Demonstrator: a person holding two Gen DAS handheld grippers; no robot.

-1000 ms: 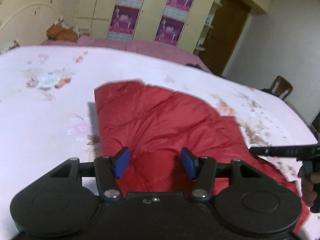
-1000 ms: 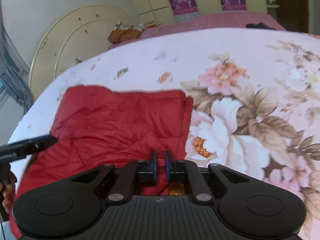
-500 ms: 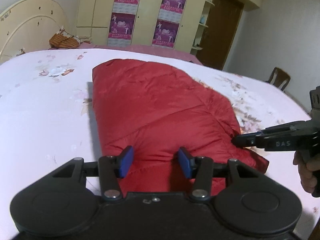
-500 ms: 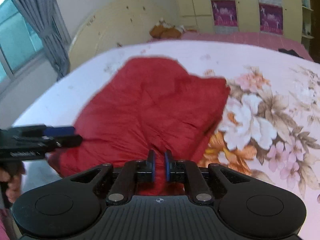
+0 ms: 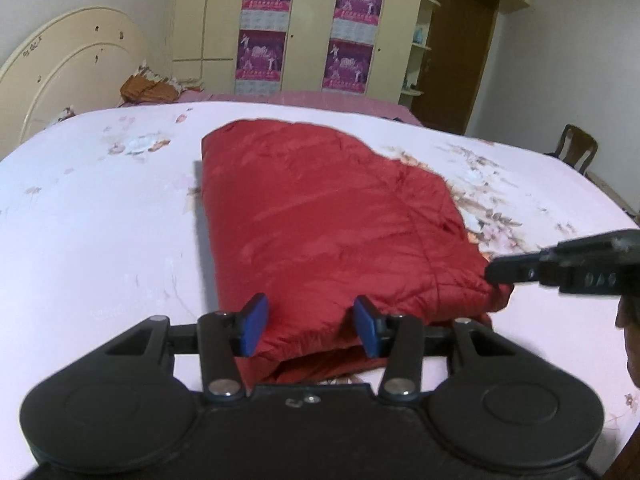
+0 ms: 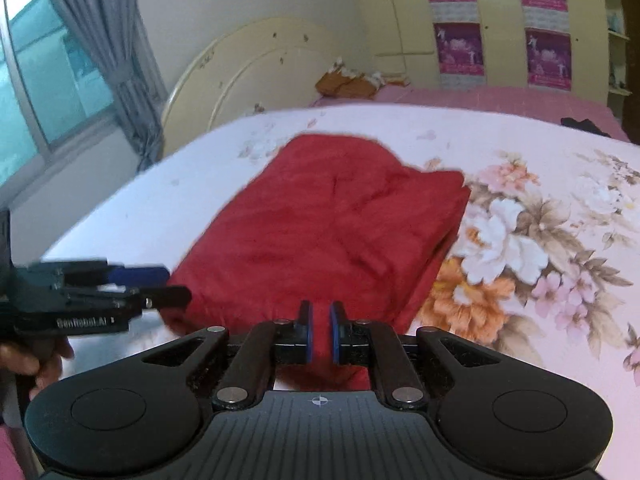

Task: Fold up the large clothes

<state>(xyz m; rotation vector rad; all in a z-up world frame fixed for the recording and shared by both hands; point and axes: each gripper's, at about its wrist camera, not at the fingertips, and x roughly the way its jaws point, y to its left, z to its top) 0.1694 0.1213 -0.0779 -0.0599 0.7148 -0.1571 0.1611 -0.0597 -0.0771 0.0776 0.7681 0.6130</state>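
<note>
A red quilted jacket (image 5: 320, 220) lies folded on the floral bed sheet (image 5: 100, 240). My left gripper (image 5: 311, 326) hovers at its near edge. The jaws are closing, and the puffy hem shows between the blue pads (image 5: 254, 322), which do not visibly press on it. The right wrist view shows the same jacket (image 6: 328, 232) with my right gripper (image 6: 320, 332) shut over its near edge and nothing visibly clamped. The right gripper's tip (image 5: 496, 272) sits by the jacket's near right corner. The left gripper (image 6: 168, 288) sits by the near left corner.
A cream headboard (image 5: 68, 72) and a brown bundle (image 5: 148, 88) stand at the bed's far left. Wardrobes with purple posters (image 5: 304, 28), a door (image 5: 456, 60) and a wooden chair (image 5: 576, 152) lie beyond. A curtained window (image 6: 40, 80) is at the left.
Both grippers have drawn back from over the jacket to its near edge, which now shows under the fingers. The left jaws have narrowed a little. The jacket has stayed put.
</note>
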